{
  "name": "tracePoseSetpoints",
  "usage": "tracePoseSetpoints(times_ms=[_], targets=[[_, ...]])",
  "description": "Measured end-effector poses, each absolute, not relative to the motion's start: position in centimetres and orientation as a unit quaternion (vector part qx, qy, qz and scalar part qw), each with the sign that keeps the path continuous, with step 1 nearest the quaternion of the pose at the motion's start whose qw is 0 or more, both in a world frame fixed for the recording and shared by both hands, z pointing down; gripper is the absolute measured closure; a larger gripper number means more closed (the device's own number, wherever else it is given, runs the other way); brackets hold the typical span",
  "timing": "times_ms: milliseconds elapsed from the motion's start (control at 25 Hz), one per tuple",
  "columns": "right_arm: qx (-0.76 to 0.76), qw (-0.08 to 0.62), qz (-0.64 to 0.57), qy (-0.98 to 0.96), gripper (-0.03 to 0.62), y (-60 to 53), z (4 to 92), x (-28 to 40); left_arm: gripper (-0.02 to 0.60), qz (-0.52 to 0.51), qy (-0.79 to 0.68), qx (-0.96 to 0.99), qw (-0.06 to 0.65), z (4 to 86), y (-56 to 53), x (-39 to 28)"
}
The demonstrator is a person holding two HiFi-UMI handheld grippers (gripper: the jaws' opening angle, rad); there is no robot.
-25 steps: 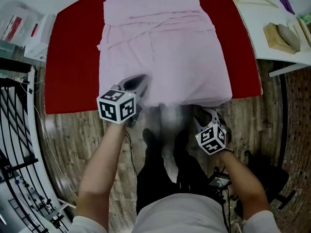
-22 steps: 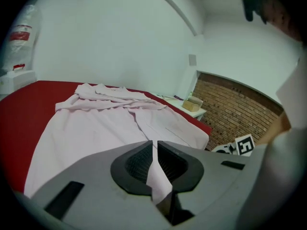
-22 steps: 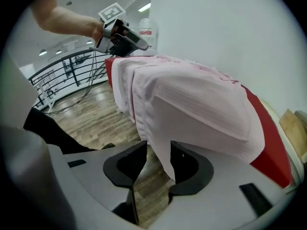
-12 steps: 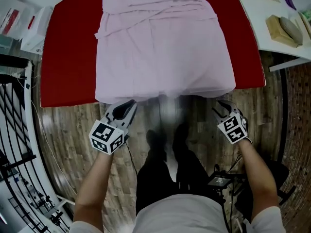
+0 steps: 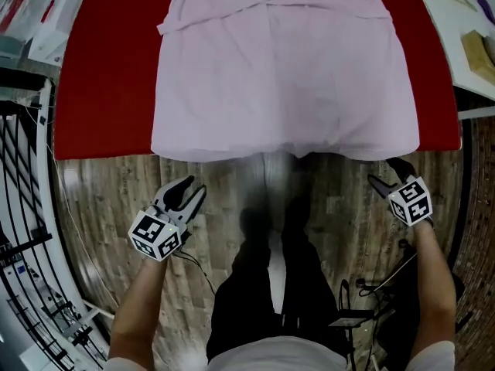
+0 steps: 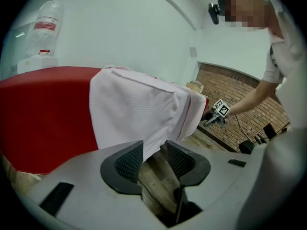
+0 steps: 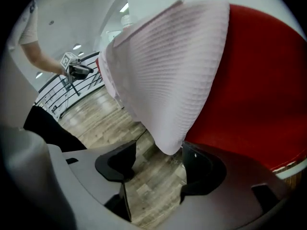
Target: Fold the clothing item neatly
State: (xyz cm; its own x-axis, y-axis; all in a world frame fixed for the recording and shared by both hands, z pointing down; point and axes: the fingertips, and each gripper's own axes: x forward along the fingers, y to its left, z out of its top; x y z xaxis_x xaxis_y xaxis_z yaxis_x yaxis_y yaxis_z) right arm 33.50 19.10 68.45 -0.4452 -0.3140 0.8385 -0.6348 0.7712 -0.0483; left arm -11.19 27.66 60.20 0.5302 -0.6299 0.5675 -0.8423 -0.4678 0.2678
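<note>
Looking down from the head view, I see the pink garment (image 5: 282,76) spread flat on the red surface (image 5: 108,83), its hem hanging a little over the near edge. A wide strip of bare red lies to its left and a narrower one to its right. Wooden floor (image 5: 100,199) runs between that edge and my legs, with a black railing (image 5: 23,207) at the left and a white table (image 5: 464,22) at the far right. The garment's long axis runs straight away from me: hem nearest, creased bands across it at the far end. The left hand-held gripper (image 5: 193,185) hangs over the floor below the hem's left corner, and the right hand-held gripper (image 5: 387,172) sits just beside the right corner.

From the left gripper view, the jaws have just been opening and stand a little apart. Only floor shows through the gap, and the hem's corner hangs just beyond the tips, unclamped. Red surface fills the left side.

From the right gripper view, the jaws have just been opening and stand wide apart. The hem's rounded corner dips down between the tips, close to the right pad, but neither pad presses on it. The cloth shows a fine ribbed weave here, with red surface behind it.
</note>
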Motion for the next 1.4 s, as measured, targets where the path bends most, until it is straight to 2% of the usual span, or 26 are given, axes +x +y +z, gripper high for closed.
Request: tracePoseSetpoints(times_ms=[80, 320, 600, 1000, 1400], targets=[[0.278, 0.444, 0.175, -0.834, 0.315, 18.8, 69.5, 33.5, 0.422, 0.205, -0.441, 0.833, 0.263, 62.1, 27.9, -12.6], [0.259, 0.446, 0.163, -0.841, 0.295, 18.5, 72.0, 33.5, 0.363, 0.184, -0.454, 0.835, 0.251, 65.7, 26.6, -17.0], [0.248, 0.429, 0.164, -0.853, 0.278, 17.5, 71.7, 33.8, 0.276, 0.196, -0.418, 0.854, 0.241, 67.6, 25.5, -17.9], [0.242, 0.403, 0.182, -0.864, 0.278, 16.2, 72.5, 31.4, 0.262, 0.223, -0.380, 0.864, 0.245, 70.2, 23.4, -17.3], [0.247, 0.370, 0.194, -0.874, 0.278, 15.5, 73.6, 27.9, 0.265, 0.223, -0.345, 0.873, 0.264, 72.1, 21.6, -13.3]])
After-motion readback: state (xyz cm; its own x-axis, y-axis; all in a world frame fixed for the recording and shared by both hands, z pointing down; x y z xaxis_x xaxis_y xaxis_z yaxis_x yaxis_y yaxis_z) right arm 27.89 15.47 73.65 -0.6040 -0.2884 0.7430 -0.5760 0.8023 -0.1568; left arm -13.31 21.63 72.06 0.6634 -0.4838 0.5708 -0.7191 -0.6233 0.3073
